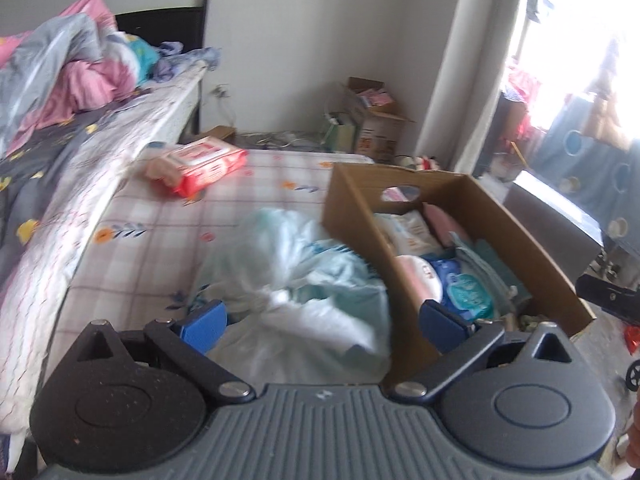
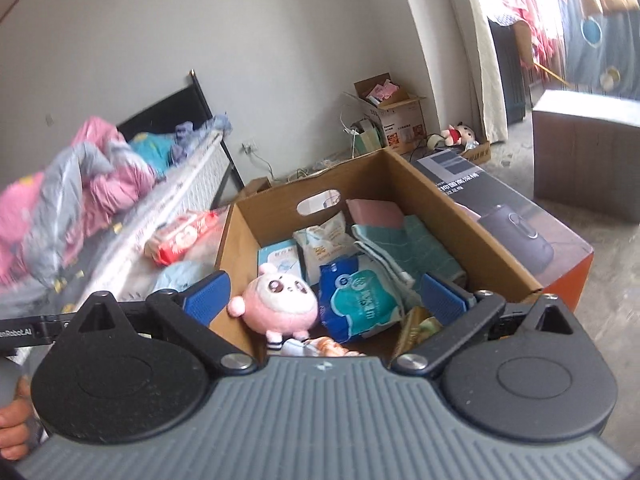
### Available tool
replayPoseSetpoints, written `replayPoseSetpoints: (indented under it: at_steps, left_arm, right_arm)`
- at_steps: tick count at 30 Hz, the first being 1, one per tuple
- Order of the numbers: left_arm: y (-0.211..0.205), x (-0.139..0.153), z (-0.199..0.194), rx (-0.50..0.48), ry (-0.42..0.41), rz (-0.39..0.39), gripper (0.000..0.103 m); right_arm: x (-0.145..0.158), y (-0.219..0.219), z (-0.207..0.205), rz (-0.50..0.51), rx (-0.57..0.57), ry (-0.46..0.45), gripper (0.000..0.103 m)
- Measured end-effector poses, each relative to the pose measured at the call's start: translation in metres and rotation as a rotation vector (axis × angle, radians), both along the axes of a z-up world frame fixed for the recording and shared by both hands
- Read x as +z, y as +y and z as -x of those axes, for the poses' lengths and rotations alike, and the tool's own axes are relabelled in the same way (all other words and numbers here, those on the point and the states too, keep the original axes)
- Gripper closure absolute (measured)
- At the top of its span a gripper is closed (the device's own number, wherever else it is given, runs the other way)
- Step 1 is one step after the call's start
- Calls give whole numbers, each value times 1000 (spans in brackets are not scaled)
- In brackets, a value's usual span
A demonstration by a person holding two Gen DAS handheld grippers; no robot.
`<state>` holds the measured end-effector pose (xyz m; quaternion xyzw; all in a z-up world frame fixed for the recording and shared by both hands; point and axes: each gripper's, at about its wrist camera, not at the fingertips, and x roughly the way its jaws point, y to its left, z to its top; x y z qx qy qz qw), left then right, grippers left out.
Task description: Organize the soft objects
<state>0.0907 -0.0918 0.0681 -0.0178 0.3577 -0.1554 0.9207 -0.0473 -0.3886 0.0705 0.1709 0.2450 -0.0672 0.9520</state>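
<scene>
An open cardboard box (image 2: 480,248) stands on a checked mattress (image 1: 160,232). It holds a pink plush toy (image 2: 276,300), a blue wipes pack (image 2: 360,300), a white pouch (image 2: 324,248) and a teal towel (image 2: 424,244). My right gripper (image 2: 326,300) hovers over the box, open, with nothing between its fingers. My left gripper (image 1: 324,324) is open too, above a crumpled pale blue and white plastic bag (image 1: 296,280) lying left of the cardboard box (image 1: 352,208). A red pack of wipes (image 1: 200,164) lies farther back on the mattress.
A bed with a pink and grey quilt (image 1: 72,76) runs along the left. A black printed carton (image 2: 520,216) stands right of the box. Another cardboard carton (image 2: 396,116) and a small doll (image 2: 460,134) sit by the far wall. A hand (image 2: 12,428) shows at lower left.
</scene>
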Motion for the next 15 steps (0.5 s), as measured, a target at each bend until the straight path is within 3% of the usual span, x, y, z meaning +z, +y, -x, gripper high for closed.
replayPoseSetpoints:
  at_steps: [8,15]
  left_arm:
    - [27,-14,20,83,10,-63,0]
    - [24,-21,24,151,4,-152,0]
  right_arm:
    - [0,51,-13,145,-1,72,1]
    - [0,72,-18,279,-25,91,1]
